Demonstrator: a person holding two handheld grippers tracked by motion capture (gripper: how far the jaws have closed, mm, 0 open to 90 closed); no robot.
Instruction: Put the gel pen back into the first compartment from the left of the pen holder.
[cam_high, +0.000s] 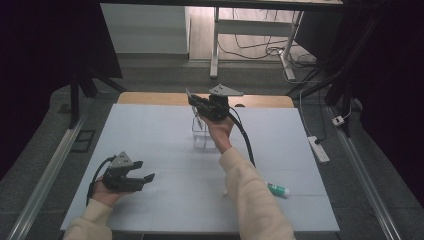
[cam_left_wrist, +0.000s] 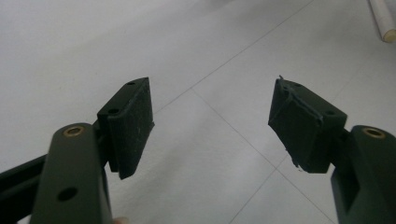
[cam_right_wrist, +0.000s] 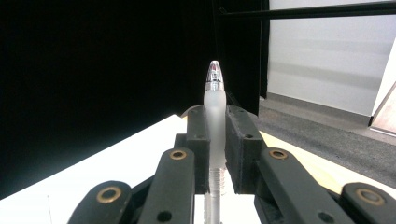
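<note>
Nearest the person, the left gripper (cam_high: 142, 178) hovers over the white table (cam_high: 150, 125) with its jaws wide apart and empty. A tube (cam_high: 278, 190) lies at the right. Farther off, the right gripper (cam_right_wrist: 215, 140) is clamped on a pen (cam_right_wrist: 214, 107) above a clear box (cam_high: 201, 136).

I work at a white table (cam_high: 150, 130) scored with thin grid lines, its wooden far edge (cam_high: 150, 98) showing bare. Grey carpet (cam_high: 60, 125) spreads around it, with metal rails (cam_high: 45, 172) running along both sides. Beyond the far edge stands a white desk frame (cam_high: 216, 45) with cables (cam_high: 260, 50) tangled on the lit floor beneath. A power strip (cam_high: 318, 148) lies off the table's right edge. Darkness swallows both side walls; a pale wall panel (cam_high: 145, 27) catches the light ahead.
</note>
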